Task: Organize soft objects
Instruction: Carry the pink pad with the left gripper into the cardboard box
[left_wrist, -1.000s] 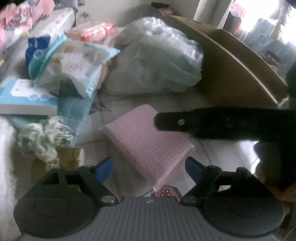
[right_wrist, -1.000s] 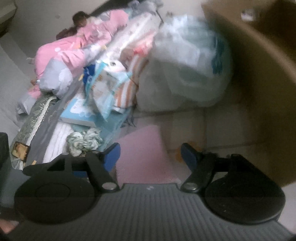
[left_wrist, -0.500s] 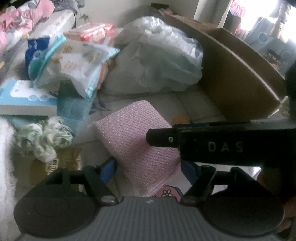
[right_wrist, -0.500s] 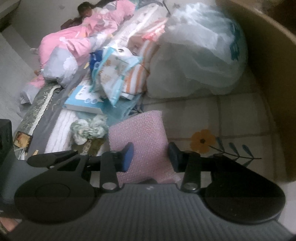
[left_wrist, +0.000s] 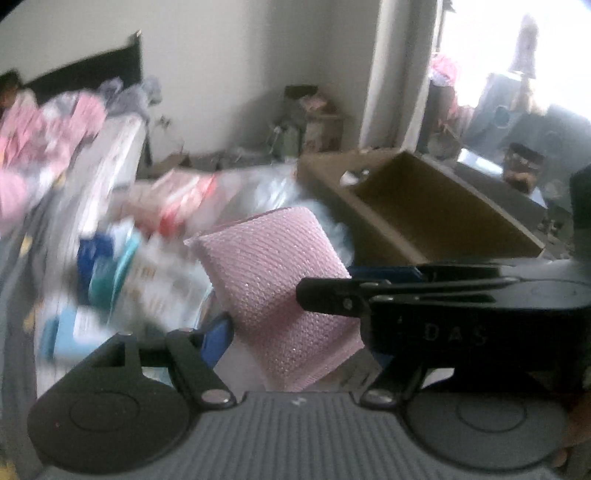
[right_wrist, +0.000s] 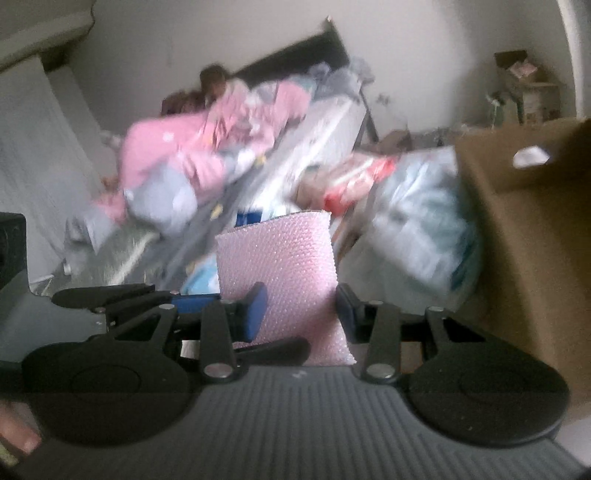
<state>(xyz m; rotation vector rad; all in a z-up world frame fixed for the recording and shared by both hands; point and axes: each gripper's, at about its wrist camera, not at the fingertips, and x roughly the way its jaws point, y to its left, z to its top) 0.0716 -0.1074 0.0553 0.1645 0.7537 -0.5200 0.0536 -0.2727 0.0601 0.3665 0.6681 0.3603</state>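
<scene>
A pink knitted pad hangs in the air, gripped from two sides. My left gripper is shut across its width: the left blue pad touches one edge, and the right finger is hidden behind the other gripper. My right gripper comes in from the right, one finger lying over the pad's face. In the right wrist view the pad stands upright, and my right gripper is shut on its lower part. The left gripper's fingers reach its left edge there.
An open cardboard box stands close on the right, its wall near my right gripper. A full plastic bag, wrapped packs and a heap of pink clothes lie behind. The background is blurred.
Both grippers have risen together, lifting the pink pad off the floor mat. The right gripper's jaws closed on it, and both views now tilt up toward the wall.
</scene>
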